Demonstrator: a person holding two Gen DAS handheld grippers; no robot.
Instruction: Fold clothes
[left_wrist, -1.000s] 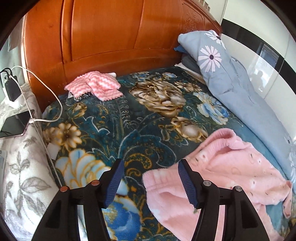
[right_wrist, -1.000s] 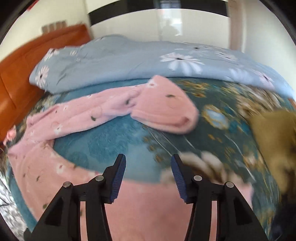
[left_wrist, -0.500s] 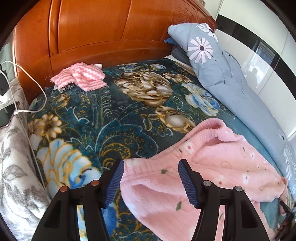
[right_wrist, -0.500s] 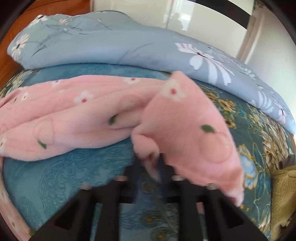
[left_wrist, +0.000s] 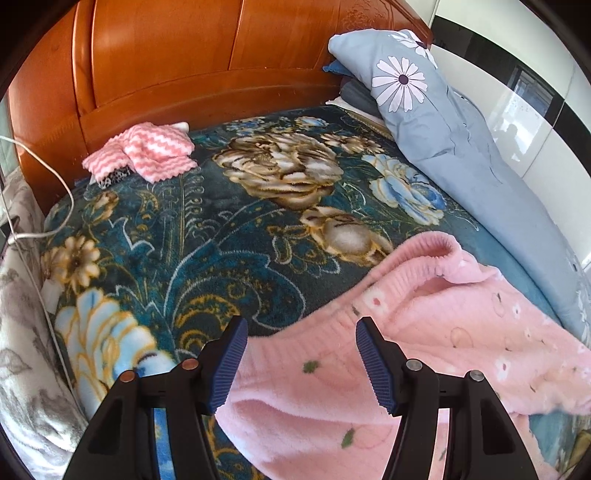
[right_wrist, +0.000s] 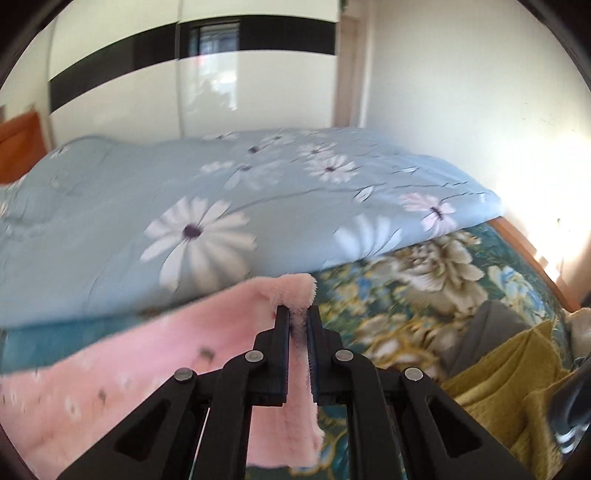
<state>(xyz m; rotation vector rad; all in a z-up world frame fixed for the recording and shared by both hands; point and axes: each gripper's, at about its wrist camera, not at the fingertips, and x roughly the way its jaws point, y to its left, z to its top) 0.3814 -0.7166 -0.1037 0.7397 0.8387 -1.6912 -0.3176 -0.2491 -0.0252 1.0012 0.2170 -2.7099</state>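
A pink fleece garment (left_wrist: 424, 332) with small flower prints lies on the dark floral blanket (left_wrist: 207, 236) of a bed, its ribbed elastic band toward the headboard. My left gripper (left_wrist: 299, 354) is open, its blue-padded fingers (left_wrist: 229, 362) on either side of the garment's edge, low over it. My right gripper (right_wrist: 297, 314) is shut on an edge of the same pink garment (right_wrist: 110, 369) and holds it lifted off the bed; a flap hangs below the jaws.
A wooden headboard (left_wrist: 221, 55) stands at the back. A pink zigzag cloth (left_wrist: 144, 151) lies near it. A blue daisy-print duvet (right_wrist: 184, 221) runs along the wall side. A white cable (left_wrist: 55, 177) and a grey-leaf cloth (left_wrist: 22, 350) are at left. An olive garment (right_wrist: 509, 376) lies right.
My right gripper closed on the pink garment's edge and lifted it, turning toward the duvet. The left gripper stayed open and moved further over the garment's edge.
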